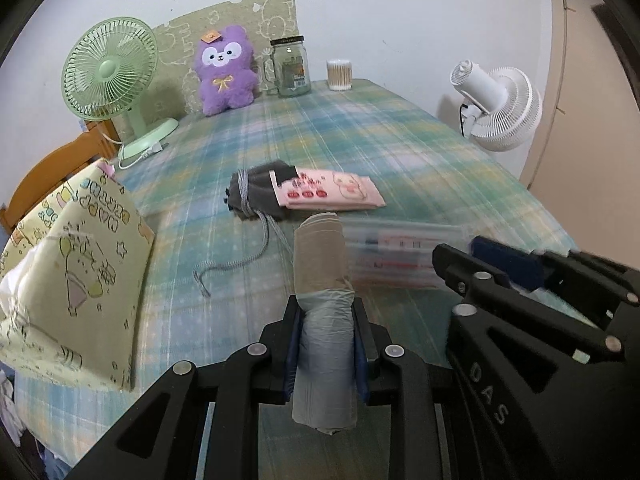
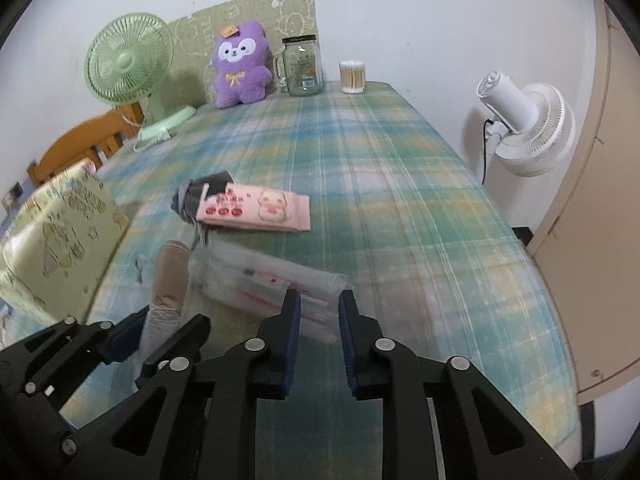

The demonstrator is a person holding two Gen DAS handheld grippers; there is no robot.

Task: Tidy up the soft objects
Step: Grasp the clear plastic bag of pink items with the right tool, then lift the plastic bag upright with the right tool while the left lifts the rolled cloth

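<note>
- My left tongs [image 1: 325, 336] are pinching a rolled bundle [image 1: 324, 320] at its grey lower half, blue pads pressed against both sides; the tan upper half is sticking out past the tips toward 12 o'clock.
- In the right wrist view the same roll [image 2: 170, 280] is showing at 9 o'clock of my right tongs, blurred.
- My right tongs [image 2: 319, 312] are standing partly spread, with the near edge of a clear plastic packet [image 2: 276, 284] lying between the tips. I cannot tell whether the pads are touching it; the packet is blurred.
- From the left wrist view the right tongs [image 1: 496, 264] are sitting at 3 o'clock of the roll, over that packet [image 1: 400, 256].
- The surface is covered with a green-blue plaid cloth [image 2: 380, 168].
- A pink tissue pack [image 1: 332, 194] is lying flat at 12 o'clock of the roll, one end overlapping a dark grey drawstring pouch [image 1: 256, 192]; the pouch's cord [image 1: 240, 264] is trailing toward 7 o'clock.
- A purple plush bear [image 1: 226, 72] is sitting upright at the far edge, just beside a glass mug jar [image 1: 290, 68]; a cotton swab tub [image 1: 339, 75] is standing near.
- A green fan [image 1: 110, 76] is standing at 10 o'clock, a white fan [image 1: 500, 108] at 2 o'clock off the edge.
- A printed yellow pillow [image 1: 76, 280] is lying at 9 o'clock.
</note>
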